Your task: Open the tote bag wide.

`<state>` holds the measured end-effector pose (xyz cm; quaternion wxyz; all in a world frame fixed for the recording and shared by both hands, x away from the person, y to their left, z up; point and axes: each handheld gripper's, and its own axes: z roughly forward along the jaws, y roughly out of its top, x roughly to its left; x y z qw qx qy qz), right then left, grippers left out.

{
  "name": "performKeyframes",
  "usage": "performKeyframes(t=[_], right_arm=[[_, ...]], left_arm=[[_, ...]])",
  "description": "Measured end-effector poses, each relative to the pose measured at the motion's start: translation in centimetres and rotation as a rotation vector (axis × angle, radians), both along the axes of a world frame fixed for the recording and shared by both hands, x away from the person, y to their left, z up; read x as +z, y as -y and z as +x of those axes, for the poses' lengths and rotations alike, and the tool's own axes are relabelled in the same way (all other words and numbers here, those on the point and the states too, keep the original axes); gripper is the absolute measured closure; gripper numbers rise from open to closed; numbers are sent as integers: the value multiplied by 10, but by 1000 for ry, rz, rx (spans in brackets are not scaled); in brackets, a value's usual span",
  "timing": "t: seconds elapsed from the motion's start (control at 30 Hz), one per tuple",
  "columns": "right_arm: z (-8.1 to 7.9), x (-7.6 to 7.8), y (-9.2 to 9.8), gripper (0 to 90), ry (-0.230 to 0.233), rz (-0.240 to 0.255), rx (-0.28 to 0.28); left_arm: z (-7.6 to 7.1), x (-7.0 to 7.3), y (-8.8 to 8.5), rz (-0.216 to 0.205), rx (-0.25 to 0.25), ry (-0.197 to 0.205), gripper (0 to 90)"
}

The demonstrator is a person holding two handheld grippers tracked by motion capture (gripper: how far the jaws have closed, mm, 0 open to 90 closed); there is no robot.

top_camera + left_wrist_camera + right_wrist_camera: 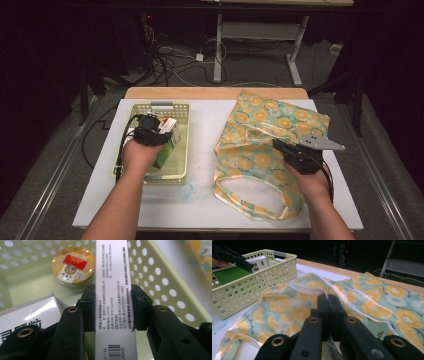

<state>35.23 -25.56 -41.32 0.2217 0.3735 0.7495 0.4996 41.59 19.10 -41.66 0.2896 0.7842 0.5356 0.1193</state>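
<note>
**Mia:** What is the left gripper point(113, 312) doing?

**Ben:** Its two black jaws are squeezed on the thin side of a white box point(113, 290). The box is inside the green basket point(160, 280), standing up on its edge.

**Mia:** And the right gripper point(329, 315)?

**Ben:** Its jaws are pinched together on the bag point(367, 297), right at the clear rim. The bag has orange slices on it and lies flat on the white table point(200, 200), beside the basket.

**Mia:** What could go wrong?

**Ben:** The box is long and only a small part is held. It could tip or slip out when it goes up. It could also bump the basket wall.

**Mia:** What is near it?

**Ben:** A round tin point(73, 266) and another box point(30, 315) sit close by. The held box might knock them.

**Mia:** And the bag?

**Ben:** The cloth is soft and thin. It might slide out of the jaws. Then the bag mouth would stay shut and nothing could go in.
</note>
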Motion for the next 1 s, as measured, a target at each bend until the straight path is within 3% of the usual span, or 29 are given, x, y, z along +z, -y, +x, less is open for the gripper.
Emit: performKeyframes(t=[0.53,1.0], right_arm=[[-2,1,0,900,5,-1,2],[-3,2,0,900,11,-4,5]], left_arm=[[-26,14,4,-51,-20,167,601],[-63,23,-10,-142,-19,324,602]])
